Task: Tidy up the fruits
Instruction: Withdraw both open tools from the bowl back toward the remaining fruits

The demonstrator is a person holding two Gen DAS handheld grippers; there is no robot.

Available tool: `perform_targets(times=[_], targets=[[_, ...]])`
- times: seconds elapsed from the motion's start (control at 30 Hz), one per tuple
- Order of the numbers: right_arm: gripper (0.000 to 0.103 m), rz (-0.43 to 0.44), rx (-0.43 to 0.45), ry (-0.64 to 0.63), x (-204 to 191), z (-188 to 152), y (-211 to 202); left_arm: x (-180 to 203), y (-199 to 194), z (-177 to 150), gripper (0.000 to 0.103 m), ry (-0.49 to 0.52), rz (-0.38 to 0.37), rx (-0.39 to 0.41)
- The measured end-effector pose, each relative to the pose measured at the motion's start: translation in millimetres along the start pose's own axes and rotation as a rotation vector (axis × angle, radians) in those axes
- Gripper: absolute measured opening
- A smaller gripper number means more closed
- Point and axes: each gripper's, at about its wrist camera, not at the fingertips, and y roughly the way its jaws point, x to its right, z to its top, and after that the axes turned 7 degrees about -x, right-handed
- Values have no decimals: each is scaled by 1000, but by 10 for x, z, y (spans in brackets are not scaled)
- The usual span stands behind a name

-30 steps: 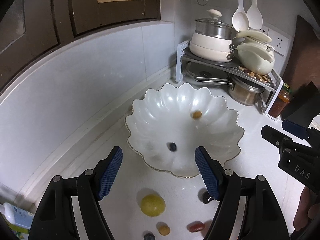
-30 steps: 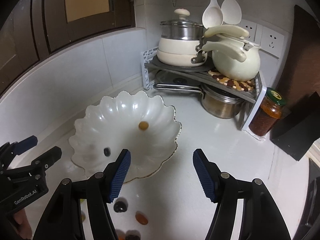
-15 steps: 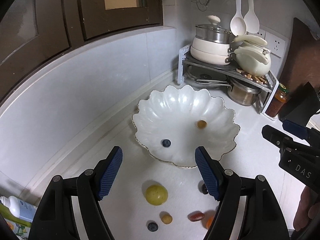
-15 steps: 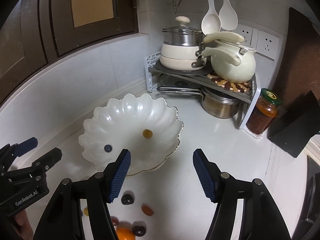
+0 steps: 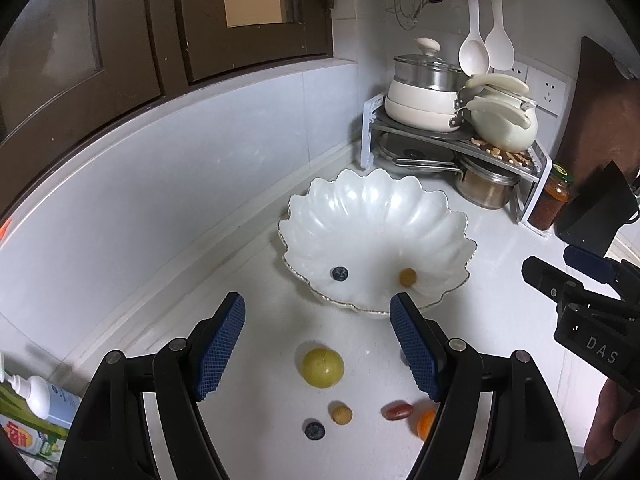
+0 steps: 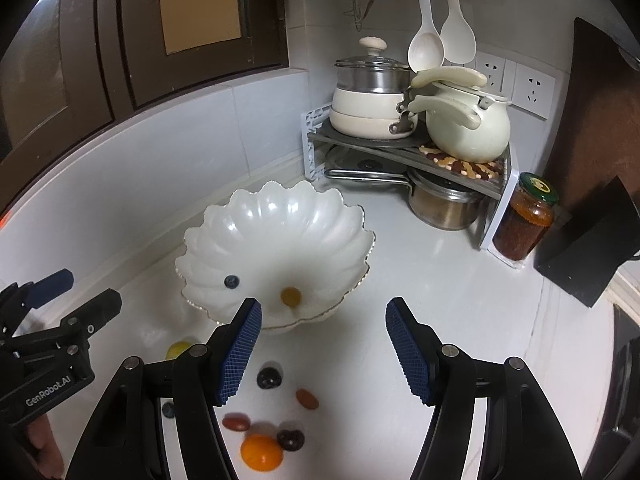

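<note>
My left gripper [image 5: 318, 346] points steeply downward, its jaws standing well apart with nothing between the blue pads [image 5: 219, 347]. My right gripper [image 6: 323, 352] is pitched down the same way, jaws likewise parted and holding nothing. From the left camera, the right gripper shows at about three o'clock; from the right camera, the left gripper shows at about nine o'clock. A fingertip of my right hand [image 5: 610, 416] shows beneath its housing.
</note>
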Motion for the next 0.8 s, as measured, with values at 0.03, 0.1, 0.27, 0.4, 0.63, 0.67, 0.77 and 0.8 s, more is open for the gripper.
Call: perform_targets(times=[0.03, 0.1, 0.27, 0.4, 0.63, 0.67, 0.77, 0.8], targets=[[66, 0, -1, 1, -2, -15, -11, 3, -12, -15, 75, 1, 0, 1], [66, -2, -2, 1, -13, -59, -42, 6, -37, -58, 75, 5, 3, 3], [66, -11, 5, -10, -68, -173, -115, -4, -72, -155, 75, 8, 0, 0], [66, -12, 4, -16, -121, -269, -155, -33, -102, -245, 75, 11, 1, -1], [66, -14, -1, -13, -175, -385, -208, -75, -146, -396, 75, 14, -3, -1], [66, -14, -1, -12, -182, -400, -214, -87, -160, -430, 75, 16, -2, 2], [66, -18, -3, -13, -216, -449, -227, -120, -186, -515, 75, 21, -2, 5], [66, -19, -2, -12, -227, -472, -234, -128, -192, -543, 75, 22, -2, 5]])
